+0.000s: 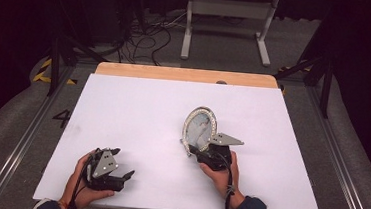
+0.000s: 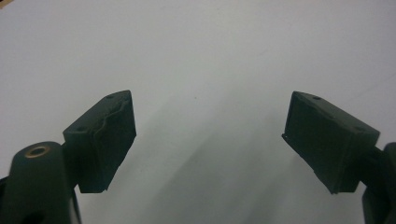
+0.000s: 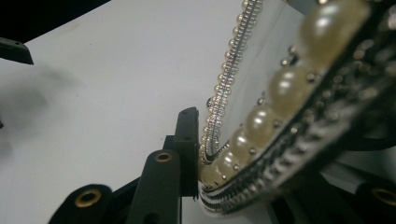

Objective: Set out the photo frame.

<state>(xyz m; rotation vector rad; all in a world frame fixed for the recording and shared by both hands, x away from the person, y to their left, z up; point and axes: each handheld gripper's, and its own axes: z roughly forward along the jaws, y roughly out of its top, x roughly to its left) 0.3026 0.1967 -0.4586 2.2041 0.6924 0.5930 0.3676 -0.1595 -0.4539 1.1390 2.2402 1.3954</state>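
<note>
Oval picture frame (image 1: 199, 127): silver rim set with pearl-like beads and a fine row of small beads inside, glass pane over a pale picture; no readable writing on it. It stands tilted on the white worktop (image 1: 138, 111), right of centre, nearer the front edge. Right gripper (image 1: 205, 151) grips the frame's lower rim; in the right gripper view one black pad presses against the beaded edge (image 3: 233, 154). Left gripper (image 1: 120, 177) rests near the front left corner, jaws wide apart, nothing between them.
</note>
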